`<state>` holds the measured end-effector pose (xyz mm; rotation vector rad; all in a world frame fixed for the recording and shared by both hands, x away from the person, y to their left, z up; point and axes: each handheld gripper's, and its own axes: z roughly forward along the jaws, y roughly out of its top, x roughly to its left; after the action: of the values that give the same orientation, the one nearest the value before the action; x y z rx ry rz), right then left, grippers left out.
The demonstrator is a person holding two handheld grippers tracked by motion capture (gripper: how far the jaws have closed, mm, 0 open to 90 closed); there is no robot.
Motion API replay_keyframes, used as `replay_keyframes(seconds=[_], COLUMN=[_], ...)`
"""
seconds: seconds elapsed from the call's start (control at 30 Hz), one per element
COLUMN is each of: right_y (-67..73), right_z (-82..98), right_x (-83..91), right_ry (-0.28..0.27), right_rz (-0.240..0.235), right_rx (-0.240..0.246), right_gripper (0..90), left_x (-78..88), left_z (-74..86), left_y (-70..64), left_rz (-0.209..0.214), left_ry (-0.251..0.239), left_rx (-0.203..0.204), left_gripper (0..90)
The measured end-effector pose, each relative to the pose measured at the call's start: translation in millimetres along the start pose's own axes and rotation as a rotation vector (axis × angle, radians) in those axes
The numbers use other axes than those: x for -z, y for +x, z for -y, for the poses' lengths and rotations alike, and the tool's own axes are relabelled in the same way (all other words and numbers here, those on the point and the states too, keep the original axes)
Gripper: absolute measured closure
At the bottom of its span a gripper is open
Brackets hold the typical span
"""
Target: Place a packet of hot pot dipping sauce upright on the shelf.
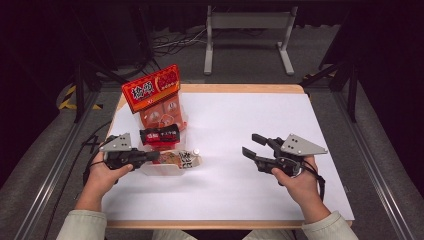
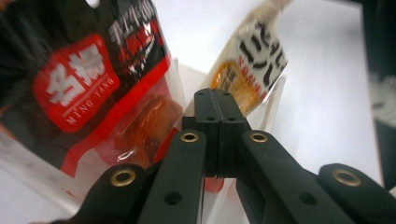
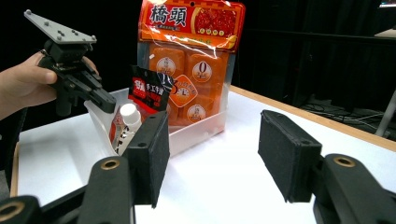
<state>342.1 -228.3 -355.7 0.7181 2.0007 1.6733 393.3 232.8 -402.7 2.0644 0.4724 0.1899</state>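
The left hand-held gripper (image 1: 152, 156) rests at the 9 o'clock side of the bench (image 1: 240, 125), jaws together on the near wall of the clear bin (image 3: 196, 133); no gap shows between the pads. The bin holds an upright orange pack (image 1: 159, 97), a black-red pouch (image 1: 160, 135) and a small bottle (image 1: 186, 159), the bottle lying toward 3 o'clock. The right hand-held gripper (image 1: 254, 145) sits at the 3 o'clock side, well apart from the bin, jaws apart with nothing between them.
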Motion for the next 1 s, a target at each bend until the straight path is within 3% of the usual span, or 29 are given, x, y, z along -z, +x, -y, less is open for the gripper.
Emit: replay_keyframes(seconds=[0.1, 0.27, 0.37, 0.53, 0.8, 1.0], right_y=[0.0, -0.6, -0.2, -0.8, -1.3, -3.0], right_z=[0.3, 0.9, 0.8, -0.2, -0.4, -1.0], right_x=[-0.3, -1.1, -1.0, 0.9, 5.8, 13.4], right_ry=[-0.001, -0.002, -0.001, -0.006, -0.013, -0.018], right_rz=[-0.003, -0.010, -0.012, -0.013, -0.003, 0.012], right_rx=[-0.001, -0.007, -0.006, -0.010, -0.013, -0.020], right_gripper=[43.3, 43.0, 42.9, 42.5, 42.1, 42.0], left_x=[3.5, 3.2, -0.9, -10.0, -29.2, -52.6], left_z=[-2.4, -19.0, -31.2, -51.4, -72.5, -83.0], left_y=[0.0, -10.9, -19.0, -34.3, -47.0, -50.1], left_rz=[-0.015, -0.001, 0.010, 0.037, 0.051, 0.053], left_ry=[-0.041, -0.065, -0.059, -0.045, -0.055, -0.020], left_rx=[0.000, -0.052, -0.061, -0.098, -0.105, -0.107], left_gripper=[89.6, 77.5, 65.8, 56.1, 38.7, 33.6])
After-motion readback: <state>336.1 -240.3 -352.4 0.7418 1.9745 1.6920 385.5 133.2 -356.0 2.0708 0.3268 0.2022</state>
